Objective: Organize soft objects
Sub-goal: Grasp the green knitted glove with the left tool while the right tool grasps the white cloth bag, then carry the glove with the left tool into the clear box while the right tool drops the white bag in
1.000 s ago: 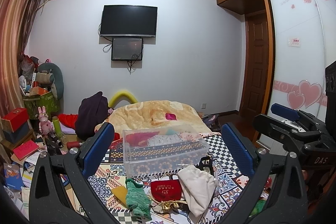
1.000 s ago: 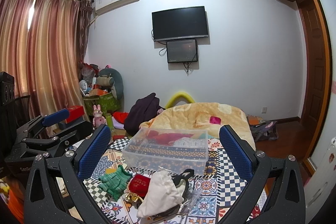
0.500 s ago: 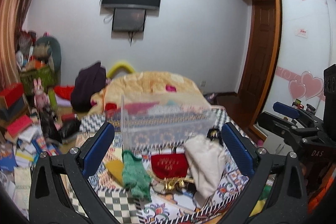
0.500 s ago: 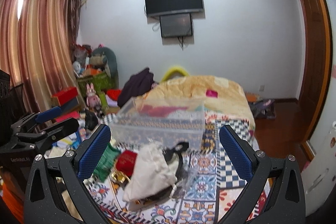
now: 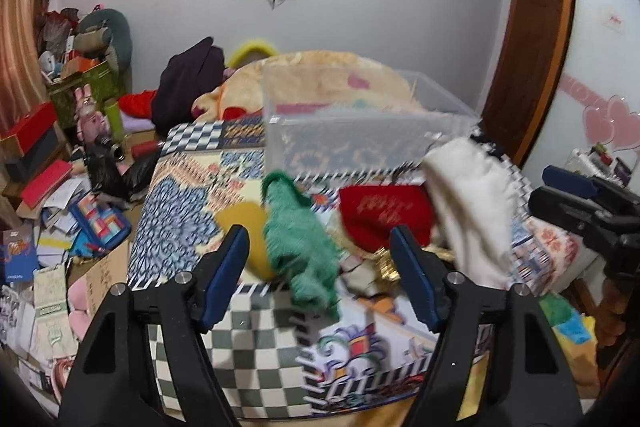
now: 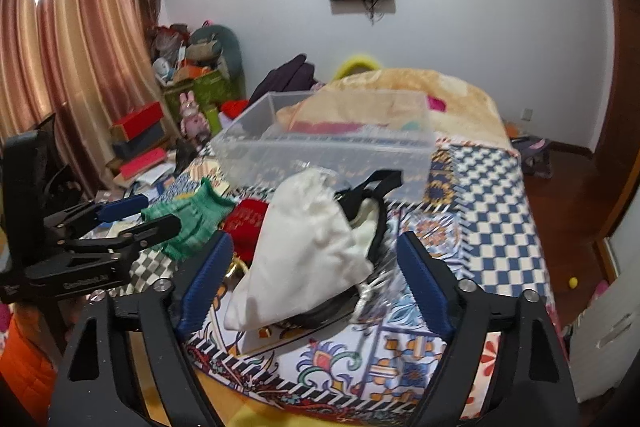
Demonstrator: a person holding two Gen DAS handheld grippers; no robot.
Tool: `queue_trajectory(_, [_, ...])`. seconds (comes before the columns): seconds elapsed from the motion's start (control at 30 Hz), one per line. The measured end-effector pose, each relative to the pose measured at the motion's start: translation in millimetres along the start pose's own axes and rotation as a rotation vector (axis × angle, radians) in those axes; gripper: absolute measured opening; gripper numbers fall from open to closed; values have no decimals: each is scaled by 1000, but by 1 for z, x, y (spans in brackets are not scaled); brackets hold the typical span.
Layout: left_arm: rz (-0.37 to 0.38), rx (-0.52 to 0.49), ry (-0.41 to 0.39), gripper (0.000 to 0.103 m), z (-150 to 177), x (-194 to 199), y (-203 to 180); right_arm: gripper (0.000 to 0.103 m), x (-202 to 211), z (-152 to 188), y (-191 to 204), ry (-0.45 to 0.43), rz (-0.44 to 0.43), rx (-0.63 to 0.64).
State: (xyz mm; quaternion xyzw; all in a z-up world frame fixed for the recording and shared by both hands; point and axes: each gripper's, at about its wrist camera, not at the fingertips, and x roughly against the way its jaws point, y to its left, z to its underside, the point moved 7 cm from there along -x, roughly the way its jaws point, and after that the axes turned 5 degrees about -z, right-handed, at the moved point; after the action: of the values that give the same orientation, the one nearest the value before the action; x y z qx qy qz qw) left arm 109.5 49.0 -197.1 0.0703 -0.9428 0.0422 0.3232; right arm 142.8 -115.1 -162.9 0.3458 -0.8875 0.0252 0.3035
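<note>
A green knitted glove (image 5: 298, 247) lies on the patterned bedspread between the fingers of my open left gripper (image 5: 320, 267); it also shows in the right wrist view (image 6: 188, 223). A white cloth bag (image 6: 308, 251) lies between the fingers of my open right gripper (image 6: 312, 275) and shows in the left wrist view (image 5: 468, 211). A red pouch (image 5: 384, 215) and a yellow cloth (image 5: 240, 223) lie between them. A clear plastic bin (image 5: 360, 131) stands behind the pile, also in the right wrist view (image 6: 324, 147). Both grippers are empty.
A black strap (image 6: 372, 195) lies under the white bag. A gold clasp (image 5: 384, 267) sits by the red pouch. An orange blanket (image 6: 420, 91) covers the far bed. Boxes, papers and toys (image 5: 60, 187) clutter the floor on the left. A wardrobe (image 5: 600, 67) stands right.
Both grippers have tilted down and moved closer to the pile. The green glove now sits between the left fingers and the white bag between the right fingers.
</note>
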Motion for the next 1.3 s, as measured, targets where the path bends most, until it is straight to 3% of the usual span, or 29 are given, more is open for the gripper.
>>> queue_trajectory(0.33, [44,39,42,45,4,-19,6,50,-34,10,2,92,6,2])
queue_trajectory(0.4, [55,43,56,32,5,-23,5,46,-38,14,2,110,14,3])
queue_trajectory(0.5, [65,39,74,21,9,-27,2,40,-42,18,2,126,28,19])
queue_trajectory(0.53, [63,35,71,20,10,-26,1,37,-42,18,2,129,32,25])
queue_trajectory(0.6, [66,28,62,18,9,-23,-1,20,-44,19,3,138,35,38])
queue_trajectory(0.67, [68,28,52,17,8,-19,-2,10,-46,21,6,147,27,40])
queue_trajectory(0.77, [72,33,32,16,3,-12,-1,7,-43,20,9,134,32,49])
queue_trajectory(1.03, [86,38,-45,15,-17,13,-3,6,-19,-3,16,71,-11,44])
queue_trajectory(1.07, [88,37,-52,15,-19,15,-4,10,-19,-5,16,73,-20,36])
queue_trajectory(1.13, [94,34,-68,15,-23,21,-7,34,-20,-10,15,63,-20,36])
queue_trajectory(1.17, [96,32,-75,15,-24,23,-7,52,-20,-13,15,48,-4,41])
queue_trajectory(1.2, [97,30,-82,15,-26,25,-8,57,-21,-16,14,35,8,48])
queue_trajectory(1.3, [97,23,-98,15,-30,30,-9,57,-32,-22,15,46,9,68])
